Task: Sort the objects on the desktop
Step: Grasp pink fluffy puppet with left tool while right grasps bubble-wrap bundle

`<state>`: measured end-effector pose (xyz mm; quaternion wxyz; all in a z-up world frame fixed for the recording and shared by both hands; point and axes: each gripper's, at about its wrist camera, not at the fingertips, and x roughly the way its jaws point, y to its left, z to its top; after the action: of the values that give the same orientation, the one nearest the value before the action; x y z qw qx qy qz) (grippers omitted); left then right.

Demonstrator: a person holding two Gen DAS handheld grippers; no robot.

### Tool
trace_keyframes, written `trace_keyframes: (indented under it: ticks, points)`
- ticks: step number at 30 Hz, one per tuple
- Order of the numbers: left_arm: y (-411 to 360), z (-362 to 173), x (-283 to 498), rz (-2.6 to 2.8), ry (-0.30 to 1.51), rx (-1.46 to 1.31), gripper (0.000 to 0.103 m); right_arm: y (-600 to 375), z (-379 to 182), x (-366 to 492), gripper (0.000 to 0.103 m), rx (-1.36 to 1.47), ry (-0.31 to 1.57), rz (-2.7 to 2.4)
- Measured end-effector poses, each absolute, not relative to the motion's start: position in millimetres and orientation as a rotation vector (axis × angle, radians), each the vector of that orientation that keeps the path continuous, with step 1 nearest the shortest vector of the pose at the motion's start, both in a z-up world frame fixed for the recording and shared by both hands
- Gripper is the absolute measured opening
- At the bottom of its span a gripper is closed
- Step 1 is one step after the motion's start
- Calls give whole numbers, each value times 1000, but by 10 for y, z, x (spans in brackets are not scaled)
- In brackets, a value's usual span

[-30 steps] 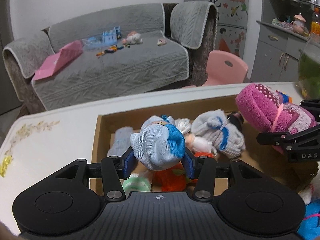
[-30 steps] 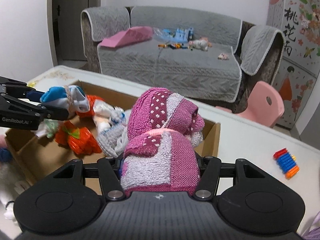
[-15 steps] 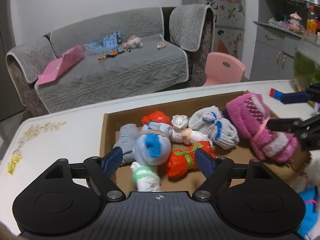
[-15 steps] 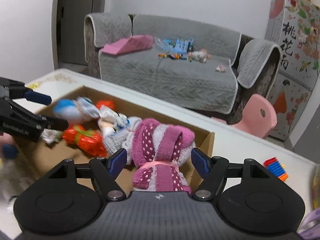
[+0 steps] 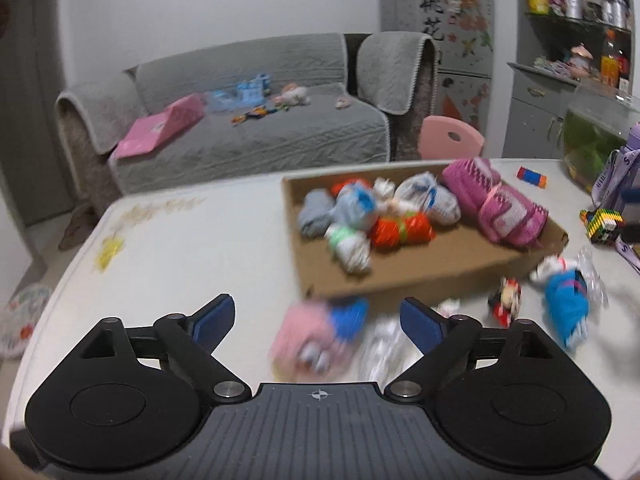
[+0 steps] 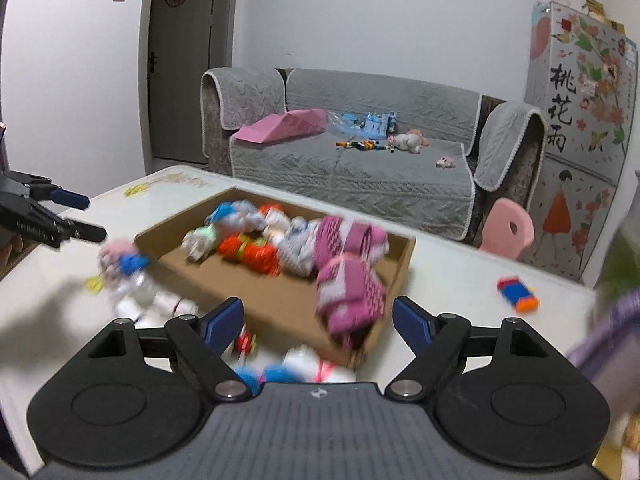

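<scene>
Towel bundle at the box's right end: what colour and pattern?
Magenta-pink towel bundle with white dots or checks, tied with a pink band; clearest in the left wrist view.

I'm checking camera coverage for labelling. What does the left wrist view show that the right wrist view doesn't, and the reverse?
Only the left wrist view shows the shelf of jars, the green tank and the colourful block toy. Only the right wrist view shows the door and the left claw from outside, open and empty. Both show the cardboard box of rolled socks, the pink towel roll, the sofa and the pink chair.
</scene>
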<state>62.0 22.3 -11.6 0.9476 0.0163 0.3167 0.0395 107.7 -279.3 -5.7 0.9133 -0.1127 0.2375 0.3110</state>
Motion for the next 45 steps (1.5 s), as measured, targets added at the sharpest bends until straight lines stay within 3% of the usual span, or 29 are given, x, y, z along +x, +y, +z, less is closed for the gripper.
trace_keyframes:
  ticks: [8, 11, 16, 30, 45]
  points:
    - [338, -481, 184, 120, 708, -9, 95, -3017, -451, 860, 85, -238, 559, 650]
    - [307, -582, 172, 122, 718, 4, 103, -3064, -563, 848, 92, -231, 576, 654]
    - [234, -629, 315, 86, 699, 56, 102, -3106, -710, 934, 96, -233, 565, 680]
    - [324, -707, 990, -46, 720, 208, 102, -3027, -996, 1346, 99, -461, 595, 832]
    - [331, -907, 1236, -102, 708, 236, 102, -2999, -1024, 1657, 102, -395, 623, 883]
